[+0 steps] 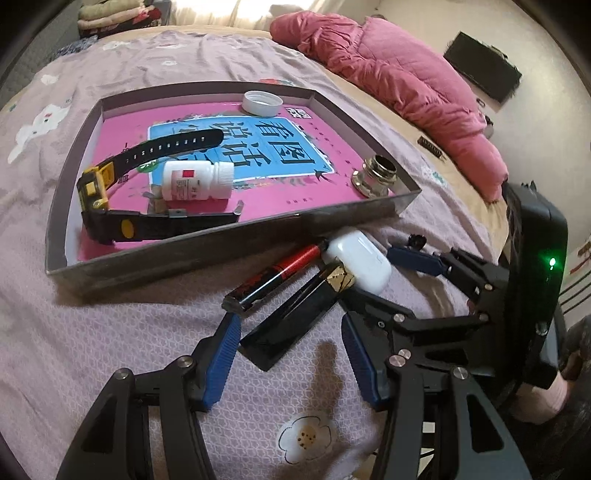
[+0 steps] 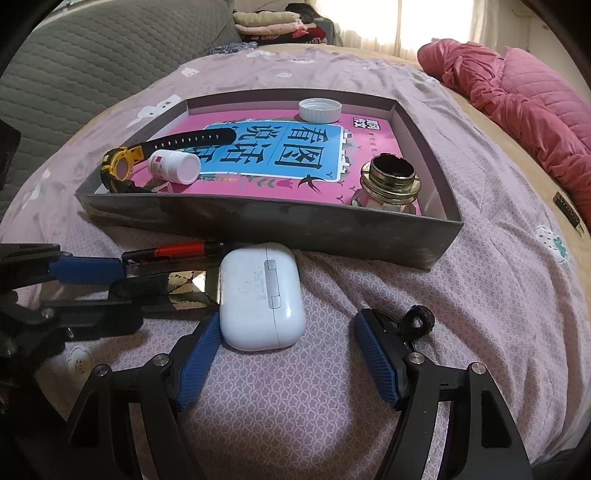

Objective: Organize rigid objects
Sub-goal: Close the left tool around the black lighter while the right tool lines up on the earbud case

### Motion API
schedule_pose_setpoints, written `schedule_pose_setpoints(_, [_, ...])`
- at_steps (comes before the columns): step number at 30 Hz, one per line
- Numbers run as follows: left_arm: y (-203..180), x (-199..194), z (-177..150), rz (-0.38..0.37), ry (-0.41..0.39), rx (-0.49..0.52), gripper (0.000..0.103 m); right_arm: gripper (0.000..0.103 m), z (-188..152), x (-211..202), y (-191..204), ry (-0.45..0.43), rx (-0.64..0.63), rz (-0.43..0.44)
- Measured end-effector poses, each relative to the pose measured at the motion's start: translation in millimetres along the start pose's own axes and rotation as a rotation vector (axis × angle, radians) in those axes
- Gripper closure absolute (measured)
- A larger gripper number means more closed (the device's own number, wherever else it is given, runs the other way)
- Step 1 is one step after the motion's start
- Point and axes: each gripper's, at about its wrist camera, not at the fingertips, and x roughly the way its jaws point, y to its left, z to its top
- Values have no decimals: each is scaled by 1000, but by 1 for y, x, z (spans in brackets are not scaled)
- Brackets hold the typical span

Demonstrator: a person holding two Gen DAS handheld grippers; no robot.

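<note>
A grey tray (image 1: 184, 254) (image 2: 258, 221) lies on the bed with a pink book inside. On the book lie a black-and-yellow watch (image 1: 110, 206) (image 2: 122, 166), a white pill bottle (image 1: 195, 181) (image 2: 173, 167), a white cap (image 1: 262, 102) (image 2: 319, 110) and a metal fitting (image 1: 375, 177) (image 2: 389, 181). In front of the tray lie a white earbud case (image 1: 360, 260) (image 2: 260, 295), a red-and-black tube (image 1: 273, 277) (image 2: 173, 251) and a black-and-gold box (image 1: 295, 317) (image 2: 166, 286). My left gripper (image 1: 291, 332) is open around the box's near end. My right gripper (image 2: 286, 334) (image 1: 417, 254) is open, the case's near end between its fingers.
A pink quilt (image 1: 399, 85) (image 2: 517, 103) lies bunched at the back right of the bed. A grey quilted sofa (image 2: 92, 55) and folded clothes (image 2: 269, 20) are at the back left. The purple bedsheet (image 2: 498, 295) spreads around the tray.
</note>
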Motion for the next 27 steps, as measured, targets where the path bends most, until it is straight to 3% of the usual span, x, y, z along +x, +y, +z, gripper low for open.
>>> schedule_pose_setpoints(4, [-2, 0, -1, -10, 12, 14, 47, 29, 0, 0, -1, 2, 1, 2])
schedule_pose_setpoints(14, [-25, -5, -9, -61, 61, 163, 49, 29, -1, -2, -6, 6, -4, 0])
schedule_pose_setpoints(27, [-31, 9, 4, -1, 50, 240, 49, 29, -2, -1, -5, 8, -51, -2])
